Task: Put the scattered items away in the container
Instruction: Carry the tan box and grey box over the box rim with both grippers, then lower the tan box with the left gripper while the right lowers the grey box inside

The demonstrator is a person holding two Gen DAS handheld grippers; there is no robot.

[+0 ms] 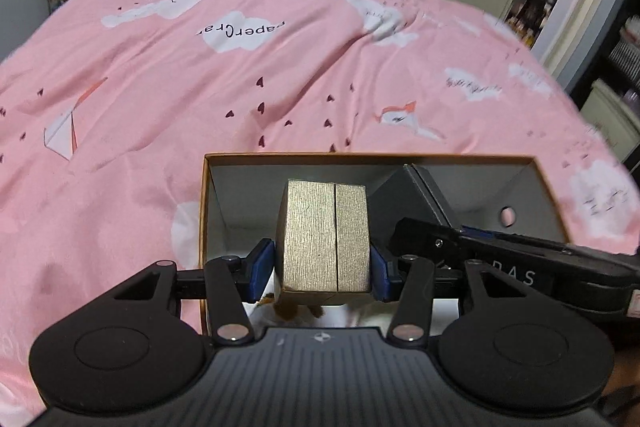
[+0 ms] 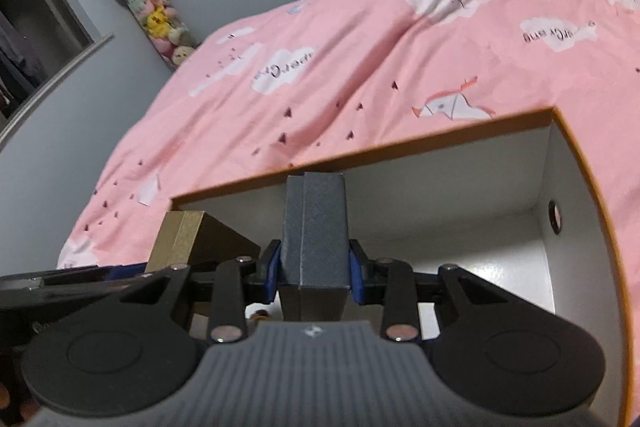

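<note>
Open cardboard box (image 1: 206,211) on pink bedspread (image 1: 280,67). Left gripper (image 1: 325,263) clamped on gold box (image 1: 326,239), right gripper (image 2: 314,267) on grey box (image 2: 314,227), both over box interior.

Brown object (image 1: 289,310) under gold box (image 1: 325,235) — mostly hidden, stuffed toys (image 2: 154,15) blurred.

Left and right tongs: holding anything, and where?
Left tongs clamp the gold box by its side faces; right tongs clamp the dark grey box likewise.
</note>
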